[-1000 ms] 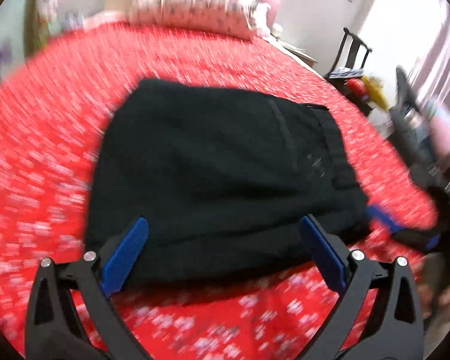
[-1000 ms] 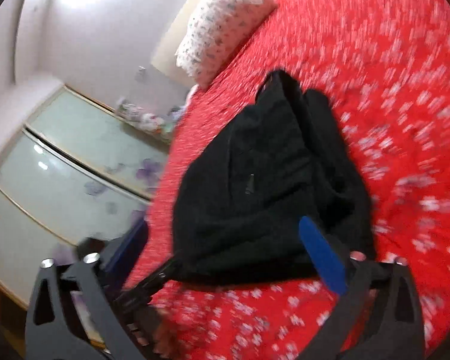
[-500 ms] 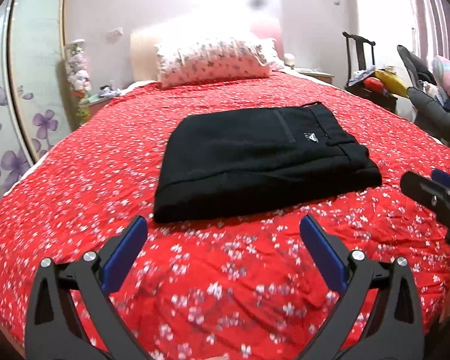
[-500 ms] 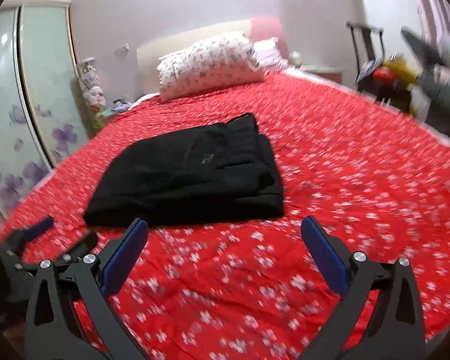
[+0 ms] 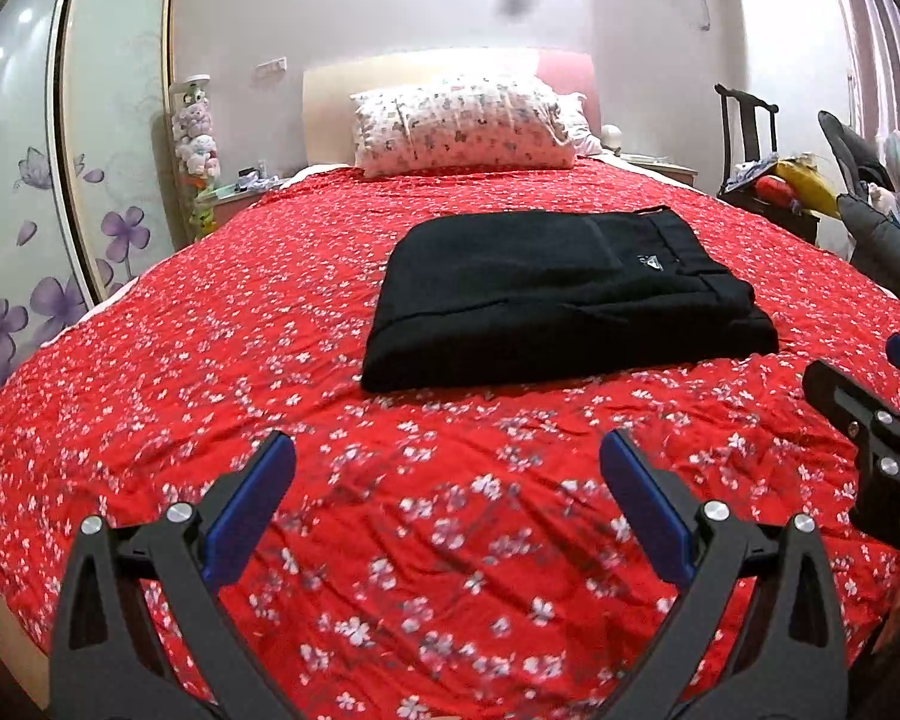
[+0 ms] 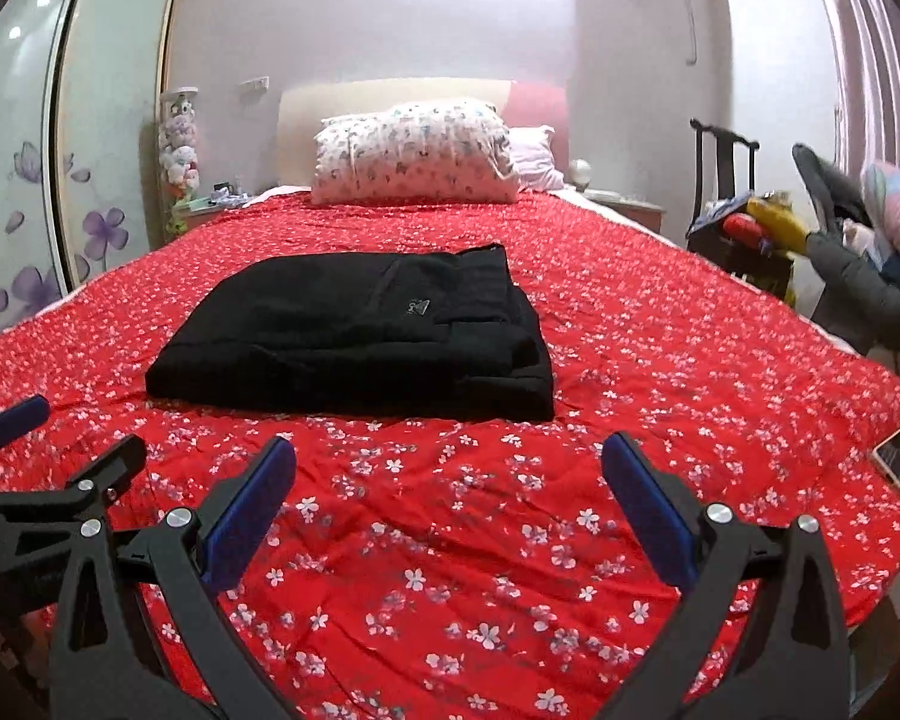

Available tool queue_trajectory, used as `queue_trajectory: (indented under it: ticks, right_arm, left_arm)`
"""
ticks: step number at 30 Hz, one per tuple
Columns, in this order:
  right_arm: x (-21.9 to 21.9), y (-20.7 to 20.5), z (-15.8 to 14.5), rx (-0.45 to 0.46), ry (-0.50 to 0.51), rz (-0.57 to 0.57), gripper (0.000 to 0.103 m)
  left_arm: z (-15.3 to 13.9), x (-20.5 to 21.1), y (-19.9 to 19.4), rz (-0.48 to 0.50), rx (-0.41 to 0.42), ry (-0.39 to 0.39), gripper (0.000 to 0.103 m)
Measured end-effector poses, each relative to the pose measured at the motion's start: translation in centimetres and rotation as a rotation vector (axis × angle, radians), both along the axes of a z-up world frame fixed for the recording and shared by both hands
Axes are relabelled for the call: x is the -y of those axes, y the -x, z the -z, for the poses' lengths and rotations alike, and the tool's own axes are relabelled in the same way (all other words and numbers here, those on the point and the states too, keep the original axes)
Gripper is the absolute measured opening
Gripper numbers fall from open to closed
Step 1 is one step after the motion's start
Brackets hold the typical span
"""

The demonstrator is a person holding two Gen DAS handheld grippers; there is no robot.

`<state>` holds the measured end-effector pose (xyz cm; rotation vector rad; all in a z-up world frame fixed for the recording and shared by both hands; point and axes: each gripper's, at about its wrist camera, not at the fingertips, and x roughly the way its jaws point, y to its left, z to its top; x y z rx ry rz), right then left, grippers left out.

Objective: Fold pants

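The pants [image 5: 561, 294] lie folded at the frame's centre on the red bedspread [image 5: 210, 360]; the left gripper [image 5: 447, 501] and right gripper [image 6: 449, 501] hover below, jaws wide apart, empty.

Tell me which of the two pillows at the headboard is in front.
The floral-print pillow is in front; the plain pale pink pillow sits behind it, only its right end showing.
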<state>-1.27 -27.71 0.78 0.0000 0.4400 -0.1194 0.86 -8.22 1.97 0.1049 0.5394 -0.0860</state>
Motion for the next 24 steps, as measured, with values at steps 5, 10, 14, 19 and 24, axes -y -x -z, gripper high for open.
queue_trajectory:
  ticks: [5,10,14,19,24]
  right_arm:
    - [-0.7,0.0,0.5,-0.008,0.008,0.012,0.102]
    - [-1.2,-0.1,0.8,-0.009,0.012,0.022,0.102]
    - [-1.3,-0.2,1.2,-0.022,0.010,0.027,0.102]
    - [-1.4,-0.4,1.5,-0.039,0.001,0.035,0.102]
    - [-1.3,-0.4,1.5,-0.044,-0.001,0.038,0.102]
  left_arm:
    - [0.3,-0.8,-0.2,-0.014,-0.016,0.018,0.101]
    - [0.7,-0.8,-0.5,-0.002,-0.030,0.012,0.101]
    - [0.8,-0.6,-0.4,0.022,-0.025,0.011,0.101]
    - [0.9,-0.2,-0.3,0.038,-0.022,0.003,0.101]
    - [1.0,0.0,-0.3,0.048,-0.025,0.005,0.101]
